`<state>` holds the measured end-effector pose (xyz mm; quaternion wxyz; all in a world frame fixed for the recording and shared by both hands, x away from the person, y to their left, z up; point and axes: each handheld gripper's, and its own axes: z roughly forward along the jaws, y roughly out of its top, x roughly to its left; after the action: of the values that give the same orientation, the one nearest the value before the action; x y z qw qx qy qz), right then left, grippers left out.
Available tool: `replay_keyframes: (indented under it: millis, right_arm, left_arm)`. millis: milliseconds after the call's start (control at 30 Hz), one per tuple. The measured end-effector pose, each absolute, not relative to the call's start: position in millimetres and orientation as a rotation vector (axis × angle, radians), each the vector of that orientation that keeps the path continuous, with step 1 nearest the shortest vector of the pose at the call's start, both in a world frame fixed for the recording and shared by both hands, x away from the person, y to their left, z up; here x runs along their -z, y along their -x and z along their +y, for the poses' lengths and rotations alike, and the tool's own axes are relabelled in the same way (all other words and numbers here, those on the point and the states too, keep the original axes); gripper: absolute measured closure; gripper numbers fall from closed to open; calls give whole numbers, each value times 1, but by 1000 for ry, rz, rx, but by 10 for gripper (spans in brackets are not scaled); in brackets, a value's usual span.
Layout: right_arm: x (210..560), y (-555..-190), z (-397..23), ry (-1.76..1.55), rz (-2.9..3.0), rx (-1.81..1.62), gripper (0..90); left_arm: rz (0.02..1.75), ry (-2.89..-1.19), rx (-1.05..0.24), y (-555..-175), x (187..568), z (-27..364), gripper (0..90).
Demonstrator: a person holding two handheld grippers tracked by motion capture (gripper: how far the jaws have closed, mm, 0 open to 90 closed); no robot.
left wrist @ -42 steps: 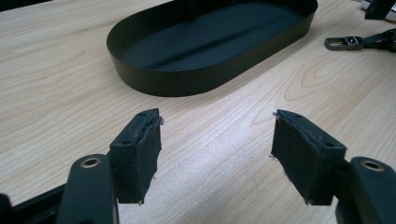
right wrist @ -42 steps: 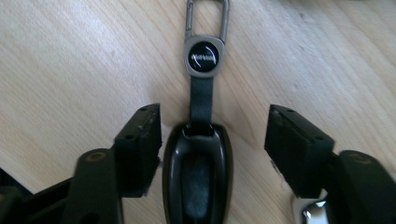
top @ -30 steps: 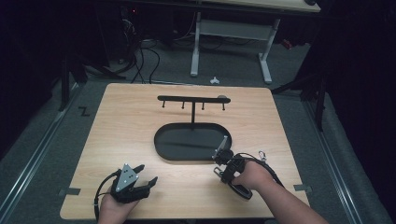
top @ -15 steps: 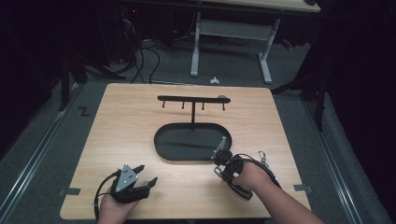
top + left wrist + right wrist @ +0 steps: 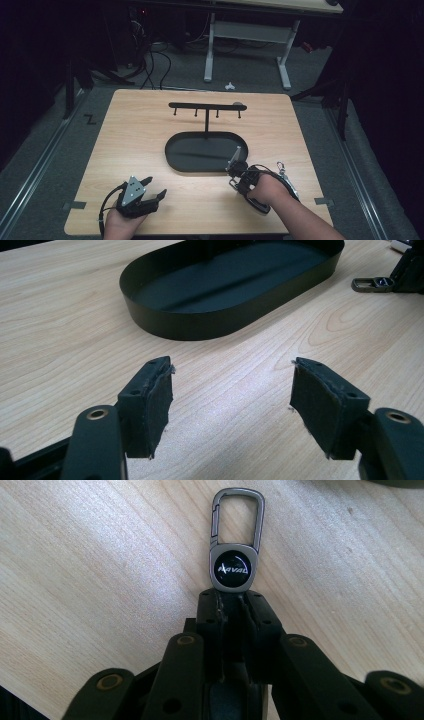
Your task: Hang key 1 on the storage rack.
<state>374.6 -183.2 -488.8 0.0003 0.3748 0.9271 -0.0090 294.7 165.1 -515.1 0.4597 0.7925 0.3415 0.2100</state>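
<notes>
The right gripper (image 5: 231,600) has just closed on the grey metal carabiner keyring (image 5: 235,545) — its long axis points to twelve o'clock, toward the black hook rack (image 5: 206,106).

High view looks forward and down over the whole surface (image 5: 150,120). Left gripper view skims low toward the black tray (image 5: 210,315), shared with the high view (image 5: 175,155). Right gripper view faces straight down, very close.
</notes>
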Motion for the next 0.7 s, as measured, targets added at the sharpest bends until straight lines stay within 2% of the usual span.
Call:
replay_keyframes:
  millis: [267,700]
  right_arm:
    - [487,-373,-183,-1162,2916,17,801]
    - [461,-370,-193,-1205,2879,-32,802]
  left_arm:
    - [841,-1952,-518,-296,516,165,336]
    - [833,-1960,-515,-295,515,165,336]
